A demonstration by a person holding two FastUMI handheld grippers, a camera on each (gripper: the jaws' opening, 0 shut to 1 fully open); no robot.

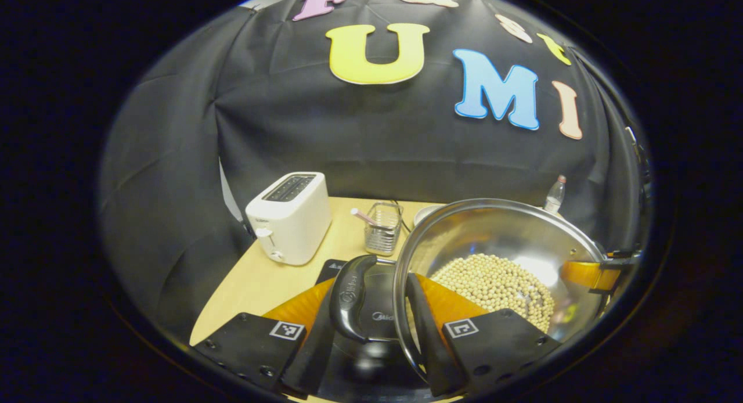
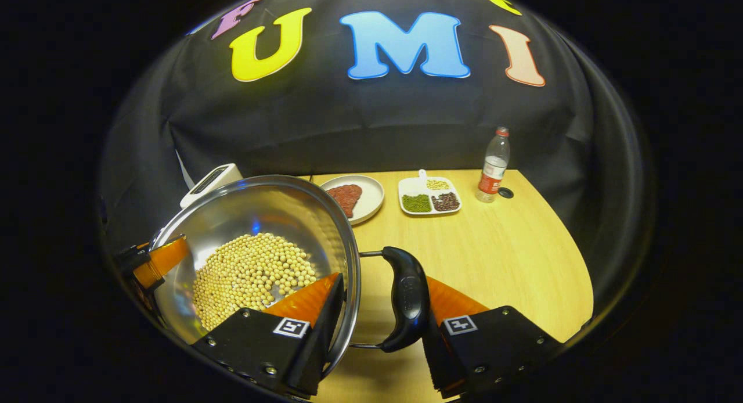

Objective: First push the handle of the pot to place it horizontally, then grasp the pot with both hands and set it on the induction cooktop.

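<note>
A steel pot (image 1: 499, 229) holding pale soybeans (image 1: 493, 287) hangs between my two grippers. My left gripper (image 1: 371, 345) is shut across the pot's black side handle (image 1: 351, 298) and the rim, one finger outside the handle and the other at the pot wall. Beneath that handle lies the black induction cooktop (image 1: 376, 313). My right gripper (image 2: 377, 316) is shut on the opposite black handle (image 2: 406, 298), with one finger inside the pot (image 2: 261, 217) over the soybeans (image 2: 249, 269). The far gripper appears across the pot in each view (image 1: 592, 275) (image 2: 151, 263).
A white toaster (image 1: 290, 217) and a wire holder (image 1: 383, 229) stand at the back left of the wooden table (image 2: 511, 258). A plate with red food (image 2: 351, 197), a divided dish of beans (image 2: 429, 197) and a water bottle (image 2: 493, 165) sit at the back.
</note>
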